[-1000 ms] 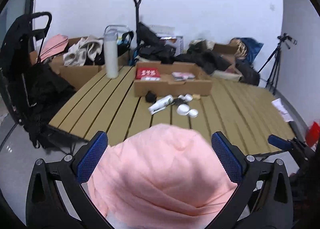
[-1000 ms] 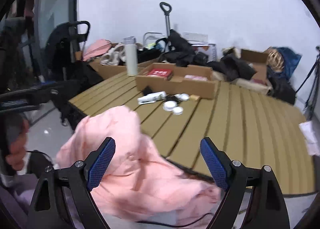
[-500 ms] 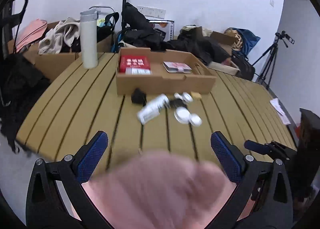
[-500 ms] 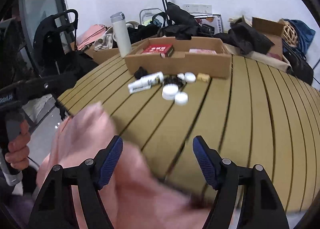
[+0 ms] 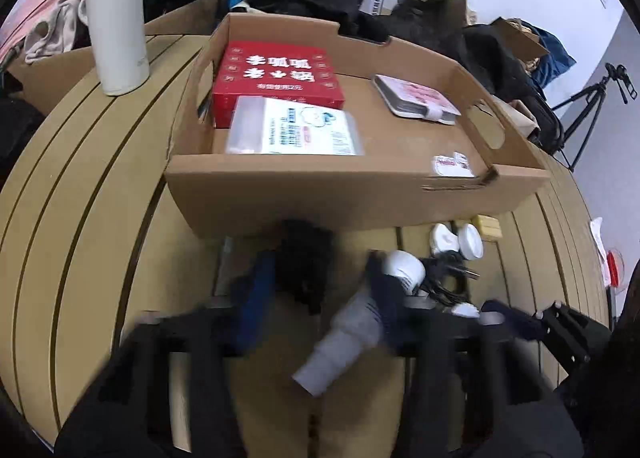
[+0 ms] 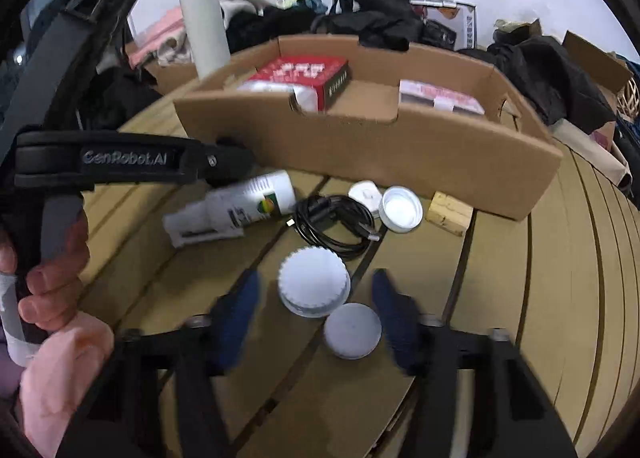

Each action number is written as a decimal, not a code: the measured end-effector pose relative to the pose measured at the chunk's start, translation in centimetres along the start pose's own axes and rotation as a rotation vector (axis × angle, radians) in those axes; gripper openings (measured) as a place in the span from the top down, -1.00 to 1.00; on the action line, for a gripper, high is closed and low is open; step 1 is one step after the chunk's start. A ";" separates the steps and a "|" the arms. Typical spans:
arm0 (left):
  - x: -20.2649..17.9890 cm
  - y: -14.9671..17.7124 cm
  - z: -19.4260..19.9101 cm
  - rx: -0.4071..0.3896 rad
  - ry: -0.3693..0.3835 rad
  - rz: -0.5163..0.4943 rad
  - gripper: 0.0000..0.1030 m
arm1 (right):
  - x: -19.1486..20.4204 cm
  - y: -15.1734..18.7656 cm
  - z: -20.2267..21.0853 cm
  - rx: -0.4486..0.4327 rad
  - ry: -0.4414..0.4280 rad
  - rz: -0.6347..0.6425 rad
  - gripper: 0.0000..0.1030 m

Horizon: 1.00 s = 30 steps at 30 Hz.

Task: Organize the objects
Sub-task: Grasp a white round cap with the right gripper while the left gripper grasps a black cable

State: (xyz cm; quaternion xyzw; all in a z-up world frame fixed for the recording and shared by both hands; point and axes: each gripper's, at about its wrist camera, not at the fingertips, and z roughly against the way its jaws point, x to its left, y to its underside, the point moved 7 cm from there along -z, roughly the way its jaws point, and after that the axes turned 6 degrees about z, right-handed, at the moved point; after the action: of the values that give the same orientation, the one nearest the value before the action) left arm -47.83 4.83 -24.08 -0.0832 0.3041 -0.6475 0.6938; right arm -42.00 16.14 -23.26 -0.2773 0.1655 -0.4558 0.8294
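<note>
My left gripper [image 5: 320, 292] hangs low over the slatted table, blurred, its jaws closing. A small black lump [image 5: 304, 266] lies between the blue pads, with a gap on its right side. A white tube [image 5: 352, 330] lies slantwise under the right pad. My right gripper [image 6: 318, 314] is also closing. A ribbed white lid [image 6: 314, 282] sits between its pads, untouched, and a smaller round lid [image 6: 352, 330] lies just in front. A cardboard tray [image 5: 360, 194] stands behind, holding a red box [image 5: 276, 74], a clear pouch [image 5: 292, 126] and a pink-white packet [image 5: 416, 98].
A coiled black cable [image 6: 332, 222], two small white caps [image 5: 456, 238] and a wood block [image 6: 448, 208] lie by the tray's front wall. A tall white bottle [image 5: 116, 14] stands at the back left. Bags and boxes crowd the far edge. A tripod [image 5: 592, 98] stands on the right.
Both grippers have swung forward and down, from above the pink cloth to the small items in front of the tray. Both pairs of jaws have narrowed.
</note>
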 end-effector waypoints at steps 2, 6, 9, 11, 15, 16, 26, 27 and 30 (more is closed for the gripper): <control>0.3 0.0 0.0 0.004 0.045 0.025 0.53 | -0.2 0.3 -0.1 -0.014 0.004 -0.002 0.13; 0.4 0.2 0.8 -0.014 0.030 0.018 0.54 | 0.5 0.1 -0.2 -0.016 0.020 0.041 0.24; -0.2 0.0 4.0 -0.062 0.024 0.012 0.55 | 1.0 -0.5 1.4 -0.046 -0.005 0.039 0.25; -0.8 0.3 7.6 -0.113 0.029 0.005 0.55 | 1.1 -1.1 4.2 -0.096 -0.008 0.038 0.25; -2.1 3.4 15.1 -0.168 -0.007 -0.007 0.54 | 1.5 -0.7 11.3 -0.180 -0.019 0.009 0.25; -2.4 4.6 16.6 -0.174 -0.010 -0.009 0.54 | 1.6 0.2 13.6 -0.200 -0.030 -0.002 0.25; -6.8 14.0 23.0 -0.156 0.019 -0.061 0.54 | 2.0 9.4 22.3 -0.216 -0.005 -0.099 0.24; -6.9 14.0 23.0 -0.151 0.014 -0.058 0.54 | 1.9 9.5 22.6 -0.221 0.002 -0.100 0.24; -7.6 13.9 23.6 -0.165 0.023 -0.065 0.54 | 1.7 9.3 23.9 -0.257 -0.006 -0.114 0.24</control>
State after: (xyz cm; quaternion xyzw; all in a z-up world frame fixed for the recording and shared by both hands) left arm -23.41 7.49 -9.88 -0.1424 0.3617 -0.6433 0.6596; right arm -22.35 26.04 -10.06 -0.3916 0.2042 -0.4763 0.7604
